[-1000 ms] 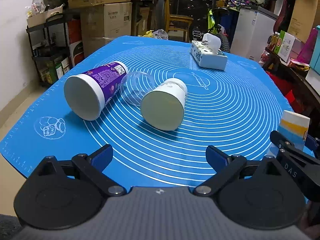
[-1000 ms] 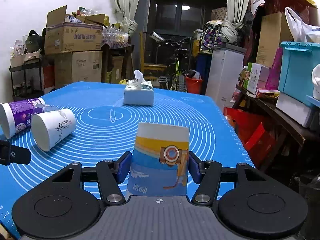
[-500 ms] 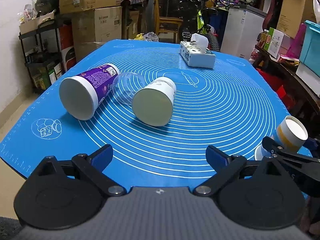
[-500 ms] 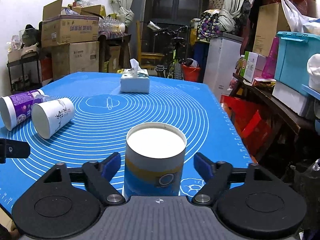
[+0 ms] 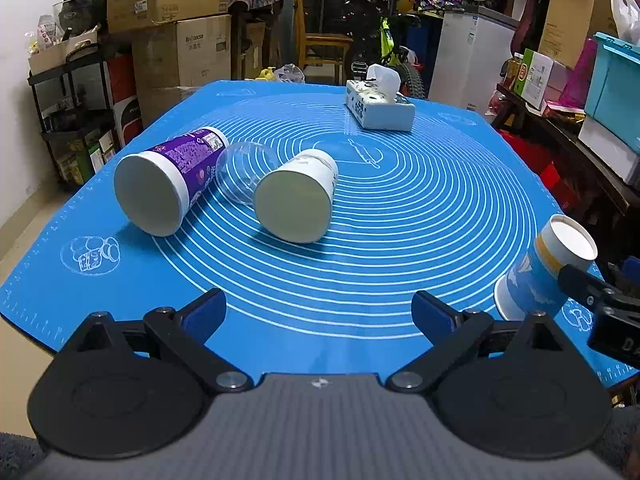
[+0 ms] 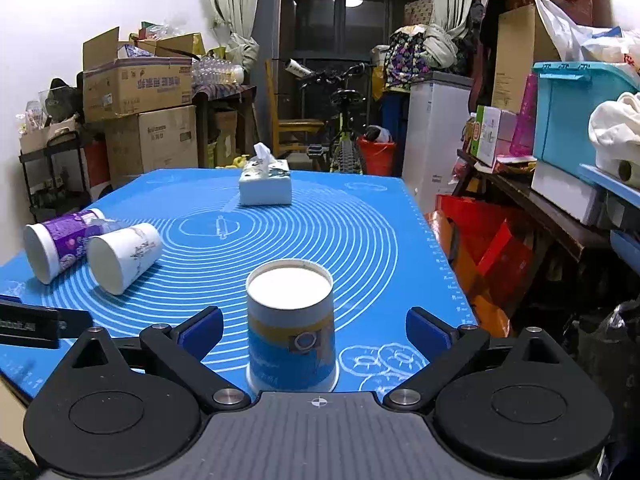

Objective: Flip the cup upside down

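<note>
Far left on the table point(image 5: 460, 208) there's a purple cup point(image 5: 168, 184) lying on its side, open end pointing at the left camera. A clear plastic cup point(image 5: 244, 172) sits wedged between it and a white cup point(image 5: 298, 198), which is also tipped over. Further back, near the far edge, is a tissue box point(image 5: 378, 108).

The left gripper point(image 5: 319, 312) hangs over the near edge with its fingers point(image 5: 204, 314) spread wide and nothing between them.

Over on the right, the blue and yellow cup point(image 6: 291, 326) is standing upside down on the mat, rim down and white base facing up. The right gripper point(image 6: 314, 328) sits around it, but its fingers point(image 6: 426, 330) are wide apart with clear gaps on both sides, so it isn't gripping the cup.
</note>
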Available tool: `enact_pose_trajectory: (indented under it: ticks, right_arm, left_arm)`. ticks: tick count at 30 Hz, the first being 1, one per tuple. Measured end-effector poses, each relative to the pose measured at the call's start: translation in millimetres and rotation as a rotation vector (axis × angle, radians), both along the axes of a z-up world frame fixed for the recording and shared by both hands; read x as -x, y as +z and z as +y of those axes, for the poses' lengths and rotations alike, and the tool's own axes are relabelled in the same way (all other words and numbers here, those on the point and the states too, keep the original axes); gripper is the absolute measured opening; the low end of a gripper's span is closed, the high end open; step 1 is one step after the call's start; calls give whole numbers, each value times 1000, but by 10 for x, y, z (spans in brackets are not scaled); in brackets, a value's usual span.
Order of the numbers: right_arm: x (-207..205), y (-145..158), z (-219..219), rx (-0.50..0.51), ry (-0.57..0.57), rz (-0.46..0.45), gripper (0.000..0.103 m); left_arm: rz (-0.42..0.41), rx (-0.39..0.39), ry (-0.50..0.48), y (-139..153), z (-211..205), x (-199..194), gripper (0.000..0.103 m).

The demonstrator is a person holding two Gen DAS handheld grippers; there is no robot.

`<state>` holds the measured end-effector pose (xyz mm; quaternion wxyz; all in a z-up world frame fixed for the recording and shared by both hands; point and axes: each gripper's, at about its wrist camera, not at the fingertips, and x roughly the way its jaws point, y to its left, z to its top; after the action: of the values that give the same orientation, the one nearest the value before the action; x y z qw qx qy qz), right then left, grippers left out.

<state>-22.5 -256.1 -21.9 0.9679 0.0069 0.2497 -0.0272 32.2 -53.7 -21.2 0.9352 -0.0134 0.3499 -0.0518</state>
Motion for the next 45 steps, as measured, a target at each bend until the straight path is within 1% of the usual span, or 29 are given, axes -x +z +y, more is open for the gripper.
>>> enact_pose_trajectory:
  ticks: [6, 10, 22, 29, 45]
  right_arm:
    - [158, 5, 61, -6, 21, 36, 98]
    - [231, -10, 72, -10, 25, 59, 98]
    - [352, 36, 35, -16, 30, 87, 98]
    - [364, 19, 21, -12, 28, 96, 98]
    - [400, 18, -19, -9, 21, 100, 98]
  left_arm:
    - [-4, -16, -30, 29, -11, 97, 98]
    - [-7, -34, -73, 49, -58, 184, 98]
    - [-13, -74, -173, 54, -224, 362, 98]
    - [-8, -84, -192, 40, -261, 395, 98]
    - [-12, -84, -198, 50, -288, 422, 98]
